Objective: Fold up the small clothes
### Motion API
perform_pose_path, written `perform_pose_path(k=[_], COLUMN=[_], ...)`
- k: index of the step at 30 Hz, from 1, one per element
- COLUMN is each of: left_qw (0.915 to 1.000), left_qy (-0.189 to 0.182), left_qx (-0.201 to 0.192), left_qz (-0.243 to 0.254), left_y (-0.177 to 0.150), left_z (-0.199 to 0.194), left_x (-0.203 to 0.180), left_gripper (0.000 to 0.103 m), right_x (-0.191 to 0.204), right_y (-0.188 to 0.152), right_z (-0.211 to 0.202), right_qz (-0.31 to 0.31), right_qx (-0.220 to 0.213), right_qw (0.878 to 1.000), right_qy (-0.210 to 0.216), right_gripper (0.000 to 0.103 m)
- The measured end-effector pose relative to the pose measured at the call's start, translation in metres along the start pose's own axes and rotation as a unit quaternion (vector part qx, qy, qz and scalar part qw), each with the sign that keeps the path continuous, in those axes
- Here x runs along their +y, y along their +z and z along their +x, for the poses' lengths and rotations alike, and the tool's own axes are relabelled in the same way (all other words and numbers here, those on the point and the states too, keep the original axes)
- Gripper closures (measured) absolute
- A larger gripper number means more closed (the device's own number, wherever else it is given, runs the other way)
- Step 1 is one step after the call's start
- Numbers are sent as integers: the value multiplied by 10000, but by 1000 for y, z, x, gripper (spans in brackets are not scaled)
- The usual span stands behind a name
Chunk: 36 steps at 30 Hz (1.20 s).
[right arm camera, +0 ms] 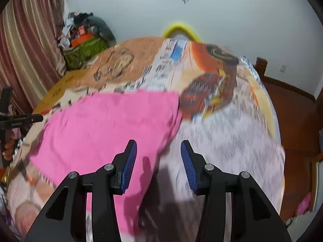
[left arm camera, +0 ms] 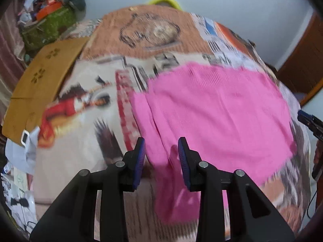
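Note:
A bright pink knit garment lies spread flat on the patterned bed cover. My left gripper is open and empty, hovering above the garment's near left edge, where a folded strip runs toward me. In the right wrist view the same pink garment lies left of centre. My right gripper is open and empty above the garment's near right corner. Each gripper shows at the edge of the other's view: the right one, the left one.
The bed cover carries cartoon prints. A brown cardboard sheet lies at the bed's far left. A cluttered green box stands by the striped curtain. A yellow hoop stands behind the bed. Wooden floor lies to the right.

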<state>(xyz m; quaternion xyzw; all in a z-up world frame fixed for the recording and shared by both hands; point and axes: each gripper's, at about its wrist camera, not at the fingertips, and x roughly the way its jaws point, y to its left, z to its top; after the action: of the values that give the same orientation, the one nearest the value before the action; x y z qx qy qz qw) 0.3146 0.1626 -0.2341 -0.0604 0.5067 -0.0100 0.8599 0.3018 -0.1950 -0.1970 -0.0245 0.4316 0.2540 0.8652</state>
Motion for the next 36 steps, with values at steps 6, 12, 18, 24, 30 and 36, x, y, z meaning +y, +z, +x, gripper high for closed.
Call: perform_pose_path(k=[6, 12, 18, 24, 30, 36], left_qw=[9991, 9997, 9994, 9988, 9981, 9964], left_qy=[66, 118, 309, 396, 458, 630], left_qx=[382, 201, -78, 86, -100, -425], left_qz=[142, -30, -149, -283, -388, -375], left_y=[-34, -38, -37, -40, -24, 16], left_z=[22, 17, -6, -8, -18, -16], left_x=[-19, -19, -11, 5, 18, 24], left_gripper=[69, 94, 102, 101, 76, 29], right_x=[13, 19, 17, 24, 29, 15], right_y=[-41, -64, -66, -71, -71, -65], right_z=[2, 11, 10, 13, 11, 0], right_qz=[37, -28, 81, -34, -144, -234], right_qx=[416, 707, 647, 684, 667, 506], right_qw=[9991, 9975, 9978, 9975, 9974, 9984], right_qy=[114, 63, 114, 142, 211, -60], right_gripper=[61, 61, 61, 79, 96, 98])
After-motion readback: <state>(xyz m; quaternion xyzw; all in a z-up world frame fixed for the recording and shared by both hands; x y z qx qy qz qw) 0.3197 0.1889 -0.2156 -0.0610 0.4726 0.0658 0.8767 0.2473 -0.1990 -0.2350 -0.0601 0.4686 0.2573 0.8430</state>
